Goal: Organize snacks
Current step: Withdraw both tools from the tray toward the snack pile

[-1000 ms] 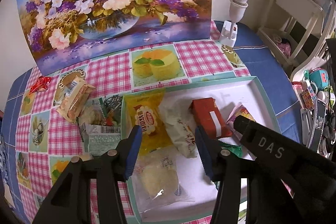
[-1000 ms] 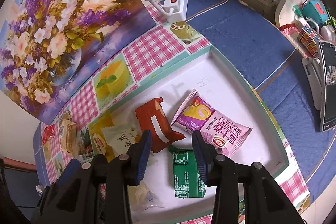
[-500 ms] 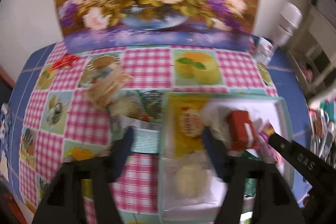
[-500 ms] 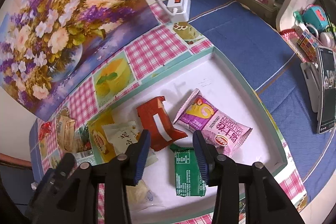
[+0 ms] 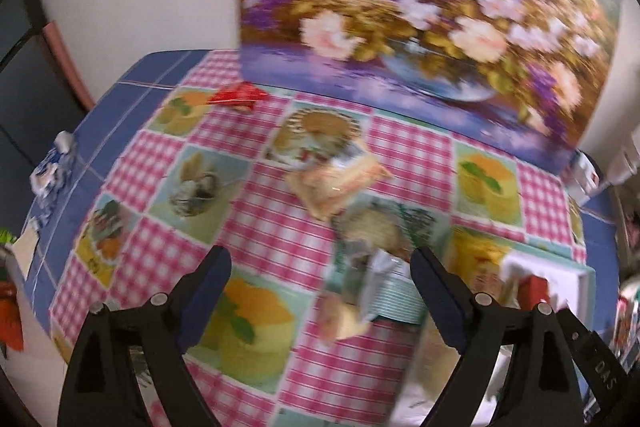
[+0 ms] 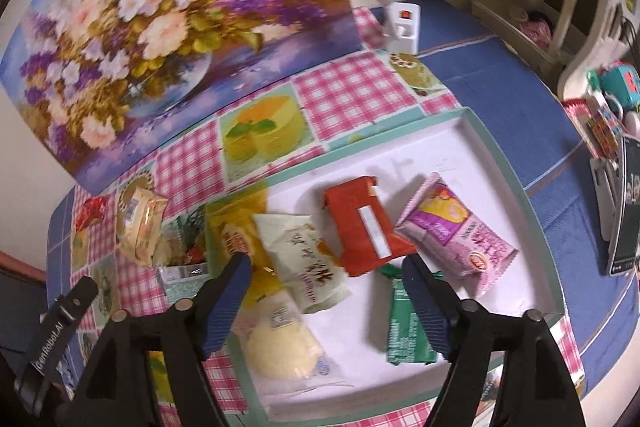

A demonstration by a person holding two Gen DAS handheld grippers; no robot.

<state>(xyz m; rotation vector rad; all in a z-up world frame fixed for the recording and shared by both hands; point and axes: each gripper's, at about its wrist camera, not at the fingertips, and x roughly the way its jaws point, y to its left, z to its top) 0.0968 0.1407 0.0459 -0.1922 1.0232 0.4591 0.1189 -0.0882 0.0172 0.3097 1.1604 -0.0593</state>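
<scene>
A white tray (image 6: 500, 163) with a teal rim holds several snack packs: an orange pack (image 6: 362, 227), a pink pack (image 6: 456, 239), a green pack (image 6: 408, 323), a cream pack (image 6: 308, 263), a yellow pack (image 6: 236, 239) and a clear-wrapped bun (image 6: 284, 347). My right gripper (image 6: 326, 303) hangs open above them, holding nothing. Left of the tray lie a tan biscuit pack (image 5: 340, 183), a green-and-white pack (image 5: 380, 267) and a red candy (image 5: 236, 95). My left gripper (image 5: 320, 291) is open over the checked cloth, just in front of the green-and-white pack.
A flower painting (image 5: 432, 7) leans on the wall behind. A white lamp and socket block (image 6: 400, 23) stand at the back right. A phone (image 6: 624, 203) and small toys (image 6: 600, 119) sit to the right. Crumpled wrappers (image 5: 52, 167) lie at the table's left edge.
The left gripper has swung left, from over the tray to over the cloth and loose packs. The right gripper has drawn back and turned a little left. Both have opened wider.
</scene>
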